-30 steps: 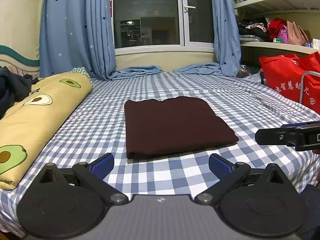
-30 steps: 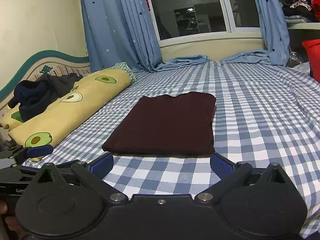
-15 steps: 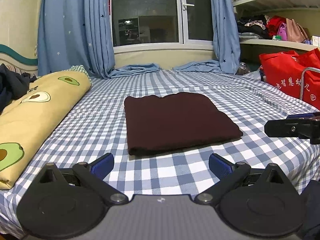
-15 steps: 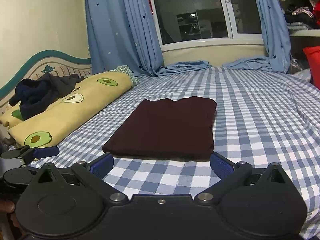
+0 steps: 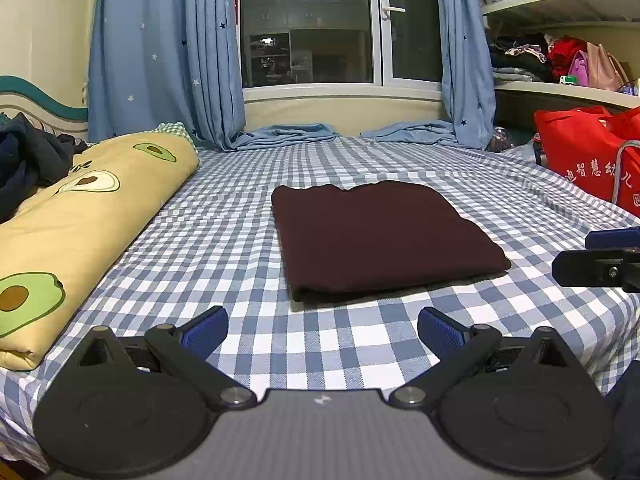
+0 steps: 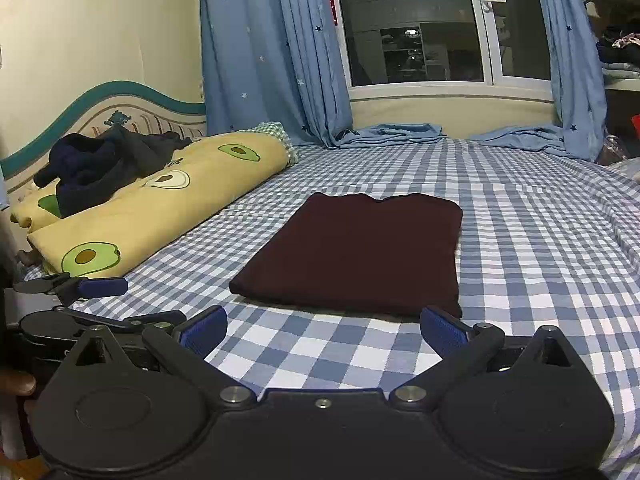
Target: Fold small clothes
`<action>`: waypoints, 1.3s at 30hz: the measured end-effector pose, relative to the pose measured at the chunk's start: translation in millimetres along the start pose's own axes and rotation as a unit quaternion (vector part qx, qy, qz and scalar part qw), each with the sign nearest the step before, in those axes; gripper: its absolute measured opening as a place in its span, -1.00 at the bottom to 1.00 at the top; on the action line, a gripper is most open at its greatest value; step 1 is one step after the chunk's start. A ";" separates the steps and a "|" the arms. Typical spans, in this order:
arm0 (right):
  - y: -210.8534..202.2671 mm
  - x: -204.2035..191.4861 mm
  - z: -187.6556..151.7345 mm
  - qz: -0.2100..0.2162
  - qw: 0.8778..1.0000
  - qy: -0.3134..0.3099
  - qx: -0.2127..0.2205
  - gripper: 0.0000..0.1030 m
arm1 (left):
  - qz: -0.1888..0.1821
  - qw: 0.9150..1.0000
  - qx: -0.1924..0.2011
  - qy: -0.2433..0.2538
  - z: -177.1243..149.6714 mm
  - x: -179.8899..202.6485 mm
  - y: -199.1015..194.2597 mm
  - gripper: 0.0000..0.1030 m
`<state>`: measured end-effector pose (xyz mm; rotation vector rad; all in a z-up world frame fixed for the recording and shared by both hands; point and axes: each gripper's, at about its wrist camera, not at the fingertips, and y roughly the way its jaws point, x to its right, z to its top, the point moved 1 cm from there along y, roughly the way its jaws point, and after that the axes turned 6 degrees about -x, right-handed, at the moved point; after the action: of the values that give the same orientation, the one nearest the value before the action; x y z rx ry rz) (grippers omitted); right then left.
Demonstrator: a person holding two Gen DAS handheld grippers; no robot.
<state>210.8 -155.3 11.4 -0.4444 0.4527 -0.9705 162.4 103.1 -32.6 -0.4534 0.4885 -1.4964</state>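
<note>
Maroon garment (image 5: 384,240) lying folded into a flat rectangle on the blue-checked bed (image 5: 224,248), sitting near the middle of the sheet, at twelve o'clock from both cameras and clear of everything else; also showing in the right wrist view as the same dark rectangle (image 6: 356,252), thick folded edge facing the camera. Left gripper (image 5: 322,330) hovering low over the sheet just short of the garment's near edge, fingers (image 5: 206,330) spreading wide apart and gripping nothing. Right gripper (image 6: 322,330) hanging likewise before the near edge, blue-padded fingers (image 6: 440,330) splayed wide and gripping nothing. Tip of the right gripper poking in at three o'clock in the left wrist view, near the garment's right corner but not touching it; left gripper showing at nine o'clock in the right wrist view. Lying along the left side of the bed, at ten o'clock, an avocado-print quilt (image 6: 160,212) rolled long, with a heap of dark clothes (image 6: 100,168) resting on its far end. Standing at two o'clock in the left wrist view, a red bag (image 5: 588,152) beside the bed. Hanging at twelve o'clock beyond the bed, blue curtains (image 5: 168,52) framing a dark window (image 5: 308,24).
</note>
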 end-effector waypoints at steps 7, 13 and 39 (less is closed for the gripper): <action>1.5 1.7 1.3 0.009 1.000 -0.013 0.010 0.99 | 0.017 1.000 -0.009 -0.001 3.4 7.1 2.1 0.99; 8.3 25.2 16.5 0.012 1.000 -0.006 0.006 0.99 | 0.032 0.999 -0.021 -0.012 15.2 25.2 10.7 0.99; 27.0 63.6 0.0 0.018 0.999 0.013 0.046 0.99 | 0.041 0.999 0.001 0.005 16.4 71.5 29.8 0.99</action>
<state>260.2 -196.5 -13.9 -0.3400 0.4359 -0.9582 197.3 32.2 -38.0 -0.4197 0.5085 -1.4217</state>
